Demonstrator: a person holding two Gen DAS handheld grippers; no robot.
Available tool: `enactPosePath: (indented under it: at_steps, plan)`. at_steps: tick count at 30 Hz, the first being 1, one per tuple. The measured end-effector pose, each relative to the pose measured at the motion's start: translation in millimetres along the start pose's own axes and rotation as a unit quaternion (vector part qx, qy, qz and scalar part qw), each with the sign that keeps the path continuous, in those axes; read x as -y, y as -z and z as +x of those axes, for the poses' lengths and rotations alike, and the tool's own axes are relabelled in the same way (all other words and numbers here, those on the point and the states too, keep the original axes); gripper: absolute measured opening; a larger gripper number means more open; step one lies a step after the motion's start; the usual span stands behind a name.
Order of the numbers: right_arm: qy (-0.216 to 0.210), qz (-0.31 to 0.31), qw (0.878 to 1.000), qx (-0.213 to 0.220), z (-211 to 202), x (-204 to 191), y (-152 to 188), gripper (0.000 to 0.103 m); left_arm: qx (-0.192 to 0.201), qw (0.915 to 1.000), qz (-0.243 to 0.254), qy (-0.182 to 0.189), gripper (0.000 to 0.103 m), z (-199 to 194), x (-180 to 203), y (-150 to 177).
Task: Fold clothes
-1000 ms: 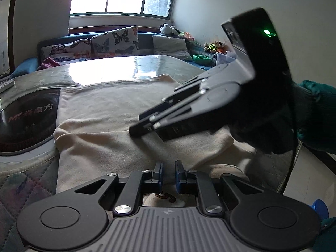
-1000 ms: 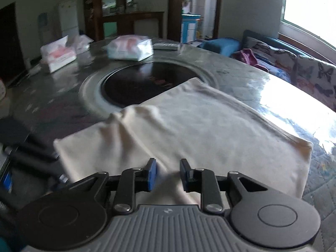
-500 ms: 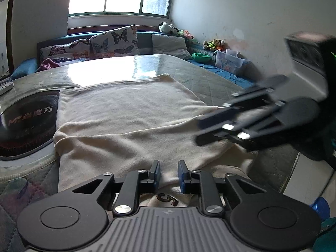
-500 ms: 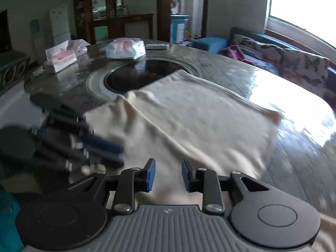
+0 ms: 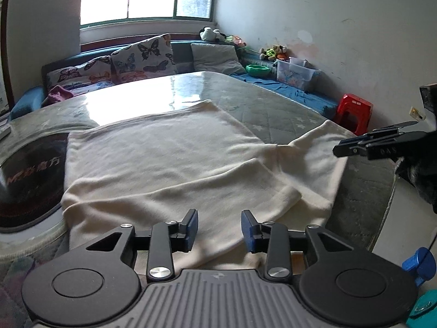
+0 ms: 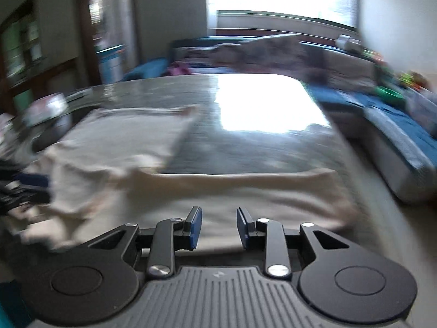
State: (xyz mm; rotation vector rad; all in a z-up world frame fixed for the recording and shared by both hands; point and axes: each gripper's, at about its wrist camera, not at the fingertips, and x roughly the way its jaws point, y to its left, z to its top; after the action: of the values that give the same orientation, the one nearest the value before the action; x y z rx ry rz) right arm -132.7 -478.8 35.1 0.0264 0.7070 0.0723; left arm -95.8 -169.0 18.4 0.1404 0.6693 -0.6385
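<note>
Both jaws are spread wide, nothing pinched: left gripper (image 5: 218,229) and right gripper (image 6: 218,227) hover over the cream garment (image 5: 169,158), lying partly folded on the table (image 5: 273,109).

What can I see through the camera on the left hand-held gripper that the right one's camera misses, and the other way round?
Only the left view shows the red stool, the butterfly cushions and the right hand-held gripper at its edge. Only the right view, which is blurred, shows the dark doorway and the left hand-held gripper. Both show the cream garment on the table, the window, and each camera's own open blue-padded fingers.
</note>
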Motion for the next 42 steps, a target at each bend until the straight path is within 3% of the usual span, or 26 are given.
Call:
enactPosePath:
  at_steps: [6, 12, 20, 22, 24, 26, 34, 42]
  plan:
    - [0.065, 0.069, 0.995, 0.005, 6.6, 49.9, 2.8, 0.028, -0.003, 1.0000, 0.008, 0.002, 0.041, 8.4, 7.4, -5.9]
    - [0.115, 0.115, 0.987, 0.010, 16.5, 74.4, 6.7, 0.028, -0.002, 0.9999, 0.012, -0.001, 0.043, 11.7, 11.1, -10.1]
    - [0.133, 0.144, 0.980, 0.024, 18.7, 81.4, 13.0, 0.028, -0.007, 0.9998, 0.016, 0.000, 0.044, 14.5, 14.4, -9.9]
    - [0.132, 0.145, 0.980, 0.029, 19.0, 80.9, 13.8, 0.024, -0.006, 0.9998, 0.016, 0.000, 0.045, 14.6, 15.4, -9.9]
    - [0.128, 0.147, 0.980, 0.033, 19.1, 82.3, 14.3, 0.011, -0.006, 0.9998, 0.017, 0.000, 0.045, 14.6, 16.3, -9.8]
    - [0.118, 0.155, 0.980, 0.042, 14.8, 84.3, 14.2, 0.006, -0.006, 0.9998, 0.017, -0.002, 0.046, 14.1, 17.0, -9.8]
    - [0.071, 0.163, 0.979, 0.099, -23.2, 80.0, 2.4, 0.004, 0.000, 0.9999, 0.010, -0.012, 0.049, 11.6, 11.9, -10.4]
    - [0.009, 0.110, 0.983, 0.146, -62.6, 42.1, -30.2, 0.004, 0.008, 0.9997, 0.000, -0.025, 0.050, 6.3, 1.4, -8.8]
